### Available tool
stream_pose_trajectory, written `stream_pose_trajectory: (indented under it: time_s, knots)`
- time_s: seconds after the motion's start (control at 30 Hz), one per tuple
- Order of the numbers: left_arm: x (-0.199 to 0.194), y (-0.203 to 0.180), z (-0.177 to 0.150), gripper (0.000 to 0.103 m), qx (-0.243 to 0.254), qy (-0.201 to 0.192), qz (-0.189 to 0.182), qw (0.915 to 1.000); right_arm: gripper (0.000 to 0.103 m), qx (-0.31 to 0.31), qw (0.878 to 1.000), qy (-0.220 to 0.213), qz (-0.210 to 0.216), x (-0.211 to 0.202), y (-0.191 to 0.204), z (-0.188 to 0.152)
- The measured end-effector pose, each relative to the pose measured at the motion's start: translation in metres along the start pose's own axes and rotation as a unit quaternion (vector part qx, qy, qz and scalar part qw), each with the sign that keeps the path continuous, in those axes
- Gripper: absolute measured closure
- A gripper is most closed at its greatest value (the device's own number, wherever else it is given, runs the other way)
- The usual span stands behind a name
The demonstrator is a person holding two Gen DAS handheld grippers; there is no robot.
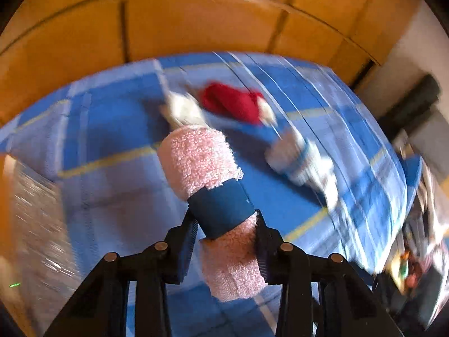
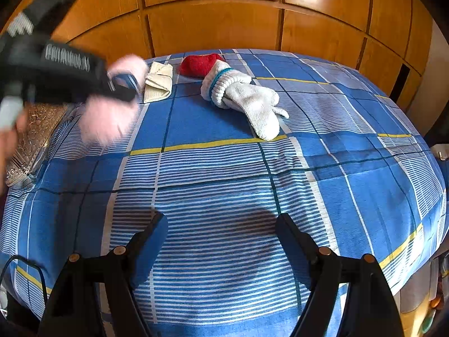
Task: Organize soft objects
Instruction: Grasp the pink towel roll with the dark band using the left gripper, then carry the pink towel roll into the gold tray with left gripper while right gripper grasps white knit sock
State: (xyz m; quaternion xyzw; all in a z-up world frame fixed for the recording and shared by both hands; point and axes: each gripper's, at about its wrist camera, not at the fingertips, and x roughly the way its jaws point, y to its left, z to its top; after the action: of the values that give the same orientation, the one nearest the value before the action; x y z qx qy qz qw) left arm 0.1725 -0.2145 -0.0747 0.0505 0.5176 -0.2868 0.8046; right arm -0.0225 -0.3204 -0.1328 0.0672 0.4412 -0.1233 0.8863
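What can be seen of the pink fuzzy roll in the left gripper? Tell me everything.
The pink fuzzy roll is a soft, terry-like bundle rolled into a stubby cylinder, bound near the middle by a dark blue band. The left gripper is shut on it at and just below the band, one finger on each side, holding it in the air above the blue plaid bedspread. Its far end points away from the camera. In the right wrist view it is only a pink blur.
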Motion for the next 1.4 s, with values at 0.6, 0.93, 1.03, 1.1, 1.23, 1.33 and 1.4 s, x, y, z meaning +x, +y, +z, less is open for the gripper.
stream_pose_trajectory:
  time_s: [0.6,0.93,1.03,1.1,1.23,1.33,1.4]
  knots:
    - [-0.211,0.212,0.074,0.065,-0.182,-0.180,0.167,0.9521,0.037,-0.038,0.999,0.002,0.031,-0.006,-0.024,0.050]
    - [-0.274,0.288,-0.045,0.065,-0.251,-0.203,0.190,0.9270,0.037,-0.134,0.991,0.027,0.006,0.041,-0.026,0.136]
    - [-0.286,0.297,-0.077,0.065,-0.269,-0.210,0.197,0.9189,0.037,-0.143,0.988,0.055,0.006,0.065,-0.021,0.145]
    - [-0.298,0.306,-0.103,0.065,-0.286,-0.212,0.199,0.9131,0.037,-0.144,0.987,0.068,0.010,0.079,-0.016,0.147]
    - [-0.310,0.317,-0.149,0.064,-0.312,-0.213,0.211,0.9016,0.045,-0.140,0.987,0.080,0.017,0.096,-0.006,0.145]
    - [-0.305,0.322,-0.179,0.064,-0.331,-0.201,0.210,0.8980,0.059,-0.130,0.989,0.072,0.023,0.096,-0.001,0.143]
    - [-0.297,0.323,-0.203,0.064,-0.342,-0.188,0.209,0.8967,0.065,-0.126,0.989,0.072,0.018,0.095,0.003,0.142]
